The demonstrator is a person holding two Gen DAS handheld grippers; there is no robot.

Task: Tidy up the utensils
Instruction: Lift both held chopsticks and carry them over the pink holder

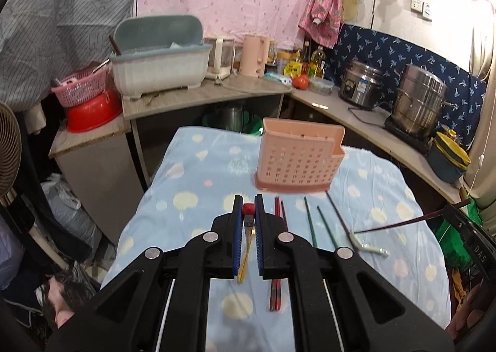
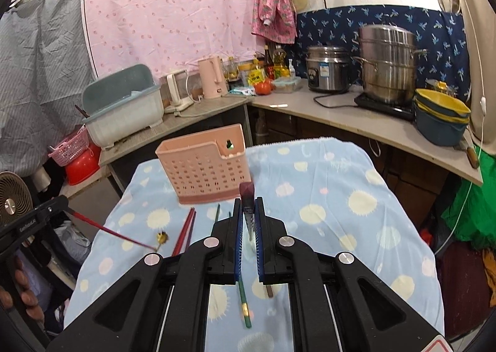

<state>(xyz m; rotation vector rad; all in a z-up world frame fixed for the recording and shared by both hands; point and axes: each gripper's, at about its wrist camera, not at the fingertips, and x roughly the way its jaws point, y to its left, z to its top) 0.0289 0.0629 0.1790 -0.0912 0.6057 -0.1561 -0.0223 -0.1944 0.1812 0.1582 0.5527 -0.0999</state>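
Observation:
A pink perforated utensil holder stands upright on the blue dotted cloth. My left gripper is shut on a red-tipped utensil with a gold end, held above the cloth; the right wrist view shows it as a red stick with a gold tip. My right gripper is shut on a dark maroon chopstick; the left wrist view shows it at the right. Red chopsticks, green chopsticks and a dark one lie on the cloth.
The cloth-covered table has open floor at its left. Behind are a dish rack, a pink kettle, a rice cooker, a steel steamer pot, stacked bowls and a fan.

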